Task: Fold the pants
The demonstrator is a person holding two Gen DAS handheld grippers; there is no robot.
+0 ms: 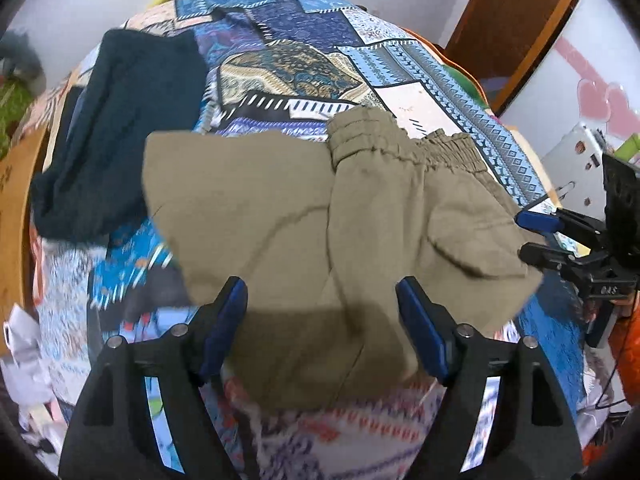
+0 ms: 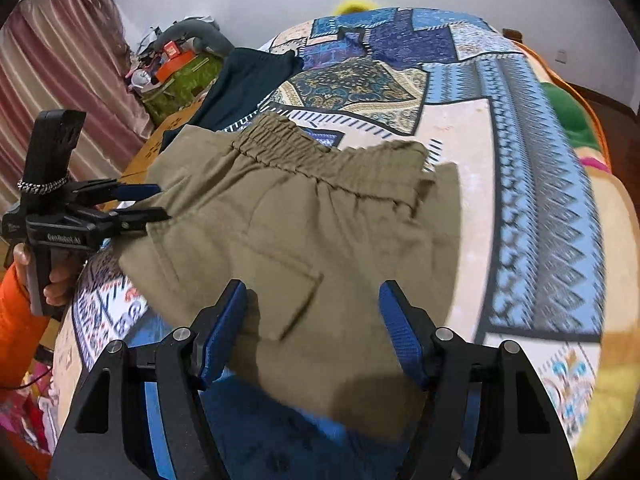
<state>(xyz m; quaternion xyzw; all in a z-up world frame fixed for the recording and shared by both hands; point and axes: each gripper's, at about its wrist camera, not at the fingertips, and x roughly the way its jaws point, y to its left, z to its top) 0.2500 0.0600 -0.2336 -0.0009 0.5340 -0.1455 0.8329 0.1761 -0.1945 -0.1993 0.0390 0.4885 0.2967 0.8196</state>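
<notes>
Under both of our grippers spreads the largest thing here, a patchwork bedspread (image 1: 304, 56) in blues, creams and gold that covers the whole bed ahead of us. On it, directly in front of the left gripper (image 1: 322, 320) and the right gripper (image 2: 314, 324), lie the olive pants (image 1: 320, 216), folded into a broad, short bundle. Their elastic waistband (image 2: 320, 152) sits at the far edge, away from both grippers, and the bundle's long axis runs across our view, from one gripper's side to the other's; a flapped pocket (image 2: 280, 280) faces up near the right gripper.

Beyond the pants and off to the left of the left gripper lies a dark teal garment (image 1: 120, 128), its near end touching or just overlapping the pants' far left corner. Farther left stands a wooden surface (image 1: 16, 200) with some marks we cannot read, and past it a pink curtain (image 2: 60, 80) and a cluttered green box (image 2: 180, 80). To the far right of the left gripper are a wooden door (image 1: 520, 24) and a white panel with pink hearts (image 1: 600, 100).

Both grippers stand wide open, blue pads apart, with the near hem of the pants between the fingers and nothing pinched. In the right view the left gripper's body carries white lettering that looks like "GenRobot.AI", though it is small.
</notes>
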